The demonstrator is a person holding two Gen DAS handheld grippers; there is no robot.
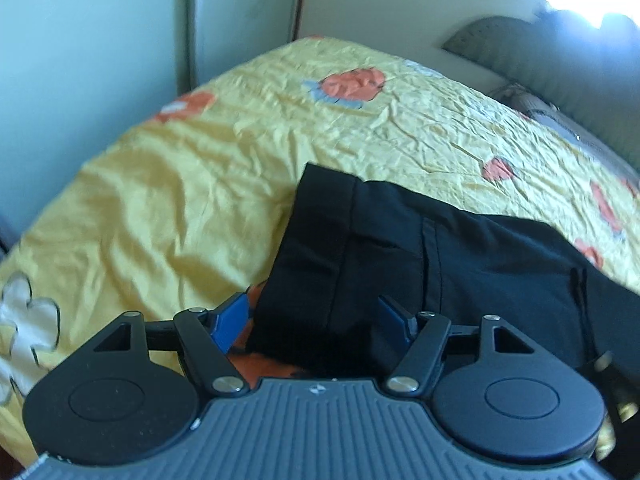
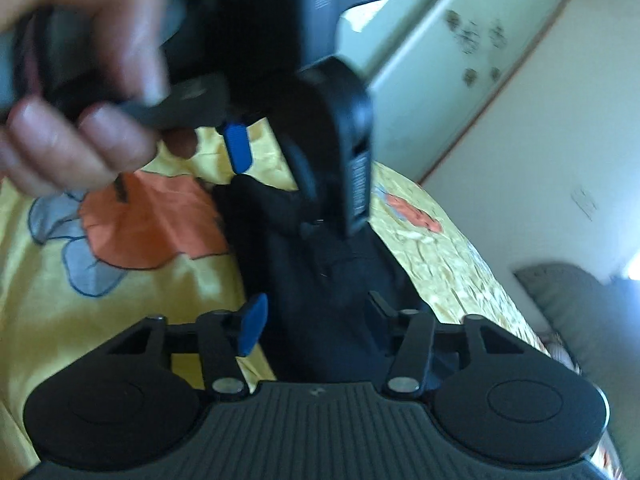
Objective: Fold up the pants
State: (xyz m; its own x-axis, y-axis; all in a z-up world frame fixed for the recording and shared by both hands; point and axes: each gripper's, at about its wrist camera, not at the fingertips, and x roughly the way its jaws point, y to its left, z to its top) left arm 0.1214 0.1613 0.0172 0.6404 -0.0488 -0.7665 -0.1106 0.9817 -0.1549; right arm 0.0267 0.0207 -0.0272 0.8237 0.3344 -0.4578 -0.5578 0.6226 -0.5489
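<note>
Yellow bedding [image 1: 192,184], printed with orange and grey-blue flowers, covered the bed where I worked, with pale walls behind it and a grey headboard [image 1: 500,36] at the far end. Black pants [image 1: 400,240] lay folded lengthwise on the cover, their hemmed end toward the plain yellow part of the bed.

My left tongs [image 1: 314,320] pointed down at that near end of the pants. Their blue pads [image 1: 230,326] stood wide on either side of the dark cloth, one just off its edge and the other over the fabric; I could not see them pressing, so I read them as released around the pants.

My right tongs [image 2: 314,320] sat over the same dark fabric from the other side. Their pads [image 2: 252,330] flanked a bunched ridge of the pants, but blur kept me from telling whether they had clamped it or merely straddled it.

From the right wrist view my left hand [image 2: 76,92] showed gripping the handle of the other tool, whose blue pad [image 2: 238,148] hung just above the pants' end.
</note>
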